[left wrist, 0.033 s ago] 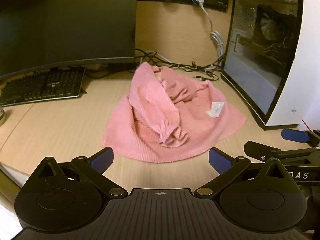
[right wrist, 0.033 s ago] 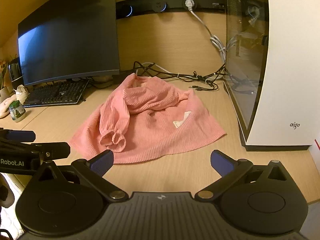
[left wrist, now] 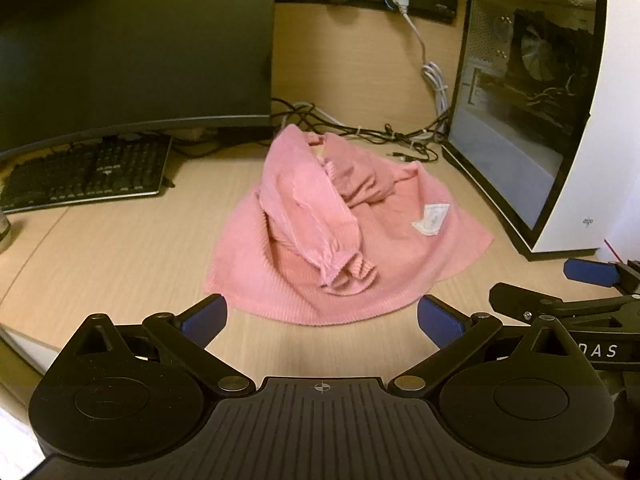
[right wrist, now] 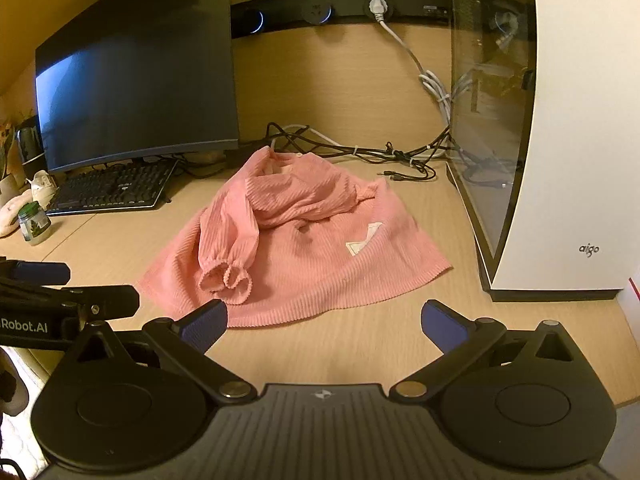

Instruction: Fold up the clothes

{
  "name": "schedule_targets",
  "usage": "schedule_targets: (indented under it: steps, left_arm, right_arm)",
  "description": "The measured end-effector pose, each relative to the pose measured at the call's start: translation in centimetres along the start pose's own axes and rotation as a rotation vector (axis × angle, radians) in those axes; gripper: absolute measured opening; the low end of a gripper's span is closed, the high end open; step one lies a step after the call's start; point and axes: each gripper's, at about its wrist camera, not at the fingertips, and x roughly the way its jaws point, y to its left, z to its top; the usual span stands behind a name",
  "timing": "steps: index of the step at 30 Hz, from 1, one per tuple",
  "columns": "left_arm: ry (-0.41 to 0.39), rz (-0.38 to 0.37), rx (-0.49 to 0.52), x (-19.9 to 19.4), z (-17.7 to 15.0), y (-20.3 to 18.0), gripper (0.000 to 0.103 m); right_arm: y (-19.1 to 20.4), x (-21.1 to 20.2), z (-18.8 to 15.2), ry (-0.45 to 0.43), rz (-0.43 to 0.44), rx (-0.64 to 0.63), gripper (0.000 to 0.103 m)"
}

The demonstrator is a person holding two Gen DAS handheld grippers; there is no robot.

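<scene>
A pink ribbed sweater (left wrist: pixel 360 248) lies crumpled on the wooden desk (left wrist: pixel 120 248), one sleeve with a frilled cuff (left wrist: pixel 348 270) thrown across its body and a white label (left wrist: pixel 432 220) showing. It also shows in the right wrist view (right wrist: pixel 320 264). My left gripper (left wrist: pixel 322 316) is open and empty, just short of the sweater's near hem. My right gripper (right wrist: pixel 324 320) is open and empty at the same hem, its left fingertip (right wrist: pixel 206 320) over the edge of the cloth. Each gripper shows at the side of the other's view.
A dark monitor (left wrist: pixel 132 52) and a black keyboard (left wrist: pixel 84 174) stand at the back left. A white computer case (left wrist: pixel 560 112) with a glass side stands at the right. Cables (left wrist: pixel 360 128) lie behind the sweater. A small jar (right wrist: pixel 34 224) stands at the far left.
</scene>
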Motion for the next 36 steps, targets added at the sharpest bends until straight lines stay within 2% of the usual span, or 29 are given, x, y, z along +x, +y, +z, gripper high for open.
schedule_targets:
  steps: [7,13,36]
  left_arm:
    - [0.017,-0.007,-0.045,-0.4,0.1,0.9,0.103]
    - [0.024,0.012,-0.044,-0.2,0.3,0.8,0.103]
    - [0.015,0.023,-0.011,0.7,0.5,-0.1,0.103]
  right_arm:
    - [0.1,-0.1,0.3,0.0,0.021,0.016,0.103]
    - [0.1,0.2,0.5,0.004,0.006,-0.01,0.103]
    - [-1.0,0.9,0.4,0.006,0.005,0.02,0.103]
